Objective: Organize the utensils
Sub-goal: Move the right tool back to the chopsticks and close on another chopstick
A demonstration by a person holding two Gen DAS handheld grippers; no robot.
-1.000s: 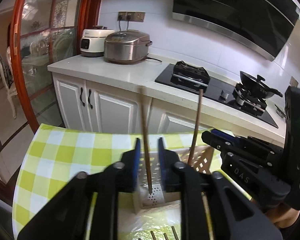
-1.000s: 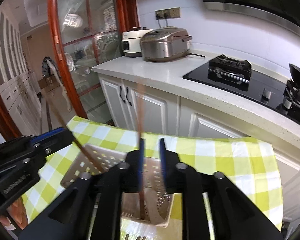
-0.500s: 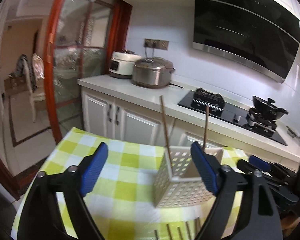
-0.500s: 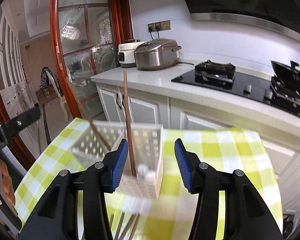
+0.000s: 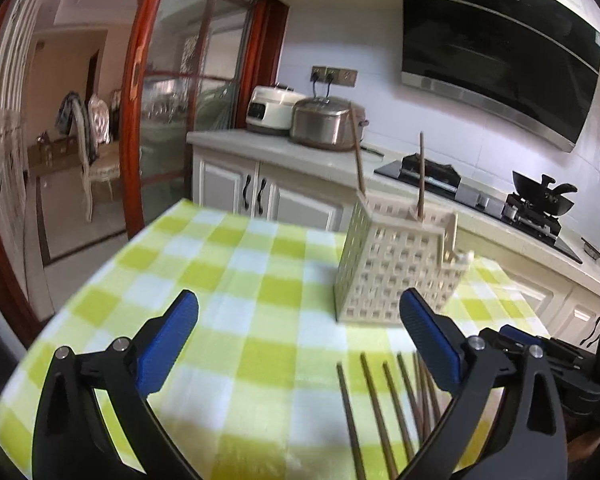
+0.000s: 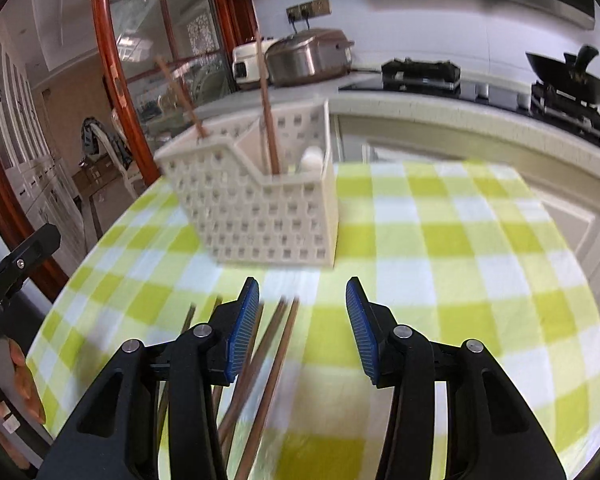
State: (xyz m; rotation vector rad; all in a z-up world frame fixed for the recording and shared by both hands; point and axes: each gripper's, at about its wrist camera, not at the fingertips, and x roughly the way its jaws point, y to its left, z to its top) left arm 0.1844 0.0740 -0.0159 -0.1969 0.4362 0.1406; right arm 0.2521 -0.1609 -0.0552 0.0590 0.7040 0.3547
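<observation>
Right wrist: two chopsticks [image 6: 269, 120] upright in caddy [image 6: 260, 216] — loose ones nearby

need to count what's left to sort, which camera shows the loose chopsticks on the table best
The left wrist view: the loose chopsticks lie fanned apart on the checked cloth, several tips distinct, though the right finger covers some. In the right wrist view the chopsticks are blurred and mostly hidden behind the left finger, so they cannot be counted there.

Each hand-held gripper [image 5: 298, 344] [image 6: 302, 330] is black plastic with ribbed blue pads [image 6: 242, 330] (silver screws at the pivots).
</observation>
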